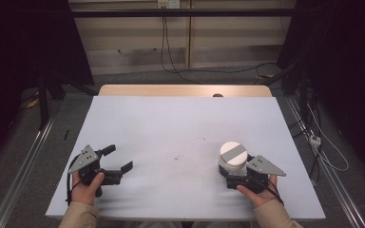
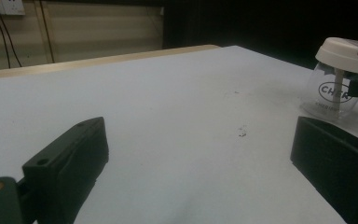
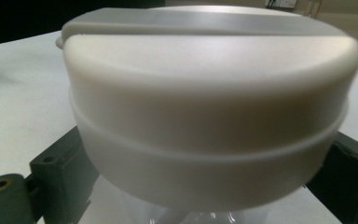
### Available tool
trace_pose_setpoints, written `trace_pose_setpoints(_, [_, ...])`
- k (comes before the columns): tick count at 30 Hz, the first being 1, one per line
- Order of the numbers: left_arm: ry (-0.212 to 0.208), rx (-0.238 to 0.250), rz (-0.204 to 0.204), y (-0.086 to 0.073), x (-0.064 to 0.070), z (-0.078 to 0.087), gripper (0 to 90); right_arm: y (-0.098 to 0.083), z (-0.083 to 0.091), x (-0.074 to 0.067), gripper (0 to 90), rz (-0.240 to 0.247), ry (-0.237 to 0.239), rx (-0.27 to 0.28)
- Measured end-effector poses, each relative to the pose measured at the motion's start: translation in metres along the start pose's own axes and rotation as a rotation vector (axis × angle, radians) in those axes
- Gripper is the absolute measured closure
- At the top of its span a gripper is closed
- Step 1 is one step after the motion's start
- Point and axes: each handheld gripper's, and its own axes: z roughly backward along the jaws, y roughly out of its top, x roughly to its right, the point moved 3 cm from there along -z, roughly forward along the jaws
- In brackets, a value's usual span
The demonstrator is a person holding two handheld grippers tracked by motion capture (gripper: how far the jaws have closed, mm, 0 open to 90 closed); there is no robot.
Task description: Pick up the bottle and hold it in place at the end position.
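A clear cup with a white lid and a grey strip across its top stands upright on the white tabletop, front right. My right gripper reaches around it from the near side. In the right gripper view the cup is very close, and a black jaw stands on each side of the clear body below the lid, with a thin strip of table showing between each jaw and the body. My left gripper rests front left, open and holding nothing. The left gripper view has the cup at far right, beyond the left gripper.
A wooden table edge runs along the far side of the white sheet. Small dark marks dot the middle of the sheet. Cables and a power strip lie on the floor to the right, and dark stands flank the table.
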Motion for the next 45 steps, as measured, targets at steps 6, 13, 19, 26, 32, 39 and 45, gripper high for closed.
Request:
trace_pose_setpoints(6, [-0.001,0.0,-0.003,0.0,0.0,-0.001,3.7,0.001,-0.003,0.002,8.0,-0.021,-0.006,0.008])
trace_pose_setpoints(13, [-0.001,-0.008,-0.003,-0.001,0.0,-0.002,3.8,0.003,-0.01,-0.002,14.9,0.001,-0.006,0.008])
trace_pose_setpoints(19, [-0.001,-0.005,-0.006,0.0,0.0,-0.002,3.8,0.005,-0.013,0.0,17.8,0.001,-0.007,0.003])
trace_pose_setpoints(26, [0.001,-0.004,-0.005,0.0,0.0,-0.001,3.8,0.008,-0.013,0.004,18.1,-0.026,0.008,0.003])
trace_pose_setpoints(32, [-0.001,-0.003,-0.005,0.0,0.0,-0.002,3.8,0.017,-0.015,0.004,18.1,-0.02,0.016,0.032])
trace_pose_setpoints(39, [-0.003,0.001,-0.005,0.001,0.0,-0.001,4.0,0.026,-0.027,0.0,18.1,-0.004,0.032,0.044])
trace_pose_setpoints(45, [-0.003,-0.001,-0.006,0.0,0.0,-0.001,4.1,0.03,-0.037,-0.001,18.1,-0.007,0.044,0.042])
